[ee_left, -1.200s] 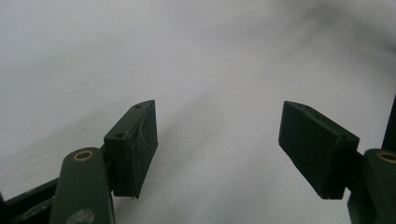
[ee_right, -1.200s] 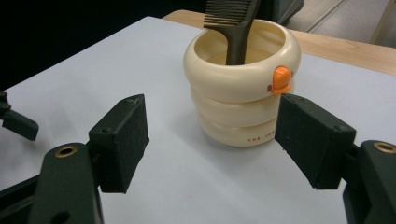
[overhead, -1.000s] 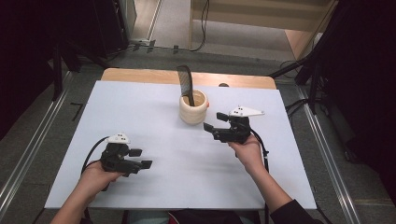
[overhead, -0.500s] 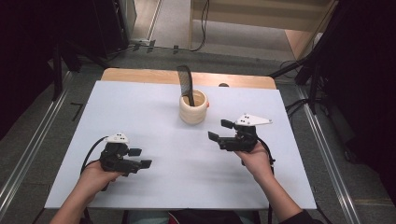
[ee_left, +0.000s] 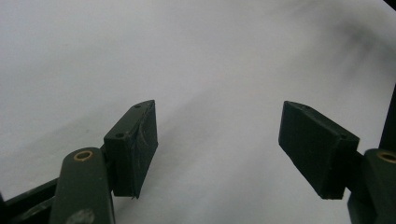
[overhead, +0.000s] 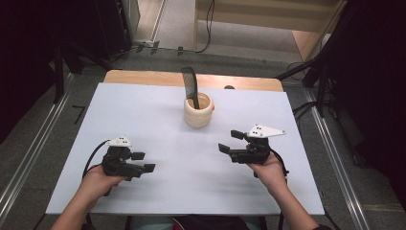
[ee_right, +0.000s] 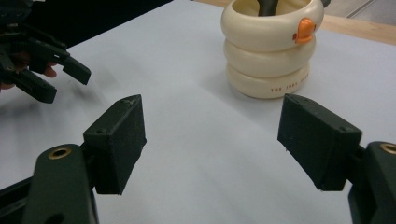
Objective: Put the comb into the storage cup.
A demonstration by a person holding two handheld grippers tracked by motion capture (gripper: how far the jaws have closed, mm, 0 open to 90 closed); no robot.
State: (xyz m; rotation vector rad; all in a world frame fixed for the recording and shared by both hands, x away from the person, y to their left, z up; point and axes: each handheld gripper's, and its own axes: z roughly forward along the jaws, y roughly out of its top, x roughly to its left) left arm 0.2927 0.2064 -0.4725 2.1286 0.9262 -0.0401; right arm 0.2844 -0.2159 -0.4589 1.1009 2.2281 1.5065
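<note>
A cream ridged cup with a small orange knob on its side stands at the back middle of the white table sheet. A black flat-bladed tool stands upright in it. My right gripper hovers open and empty to the near right of the cup, pointing left. In the right gripper view the cup lies beyond the wide-apart jaws of the right gripper. My left gripper rests at the near left, open, with nothing between its jaws; in the left gripper view the left gripper faces bare sheet.
A wooden table edge shows behind the sheet. Metal rails run along both sides of the table, and cables lie on the floor beyond. The left gripper shows at the far left of the right gripper view.
My right gripper has drawn back from the cup, toward the near edge and a little to the right. The left gripper has stayed put.
</note>
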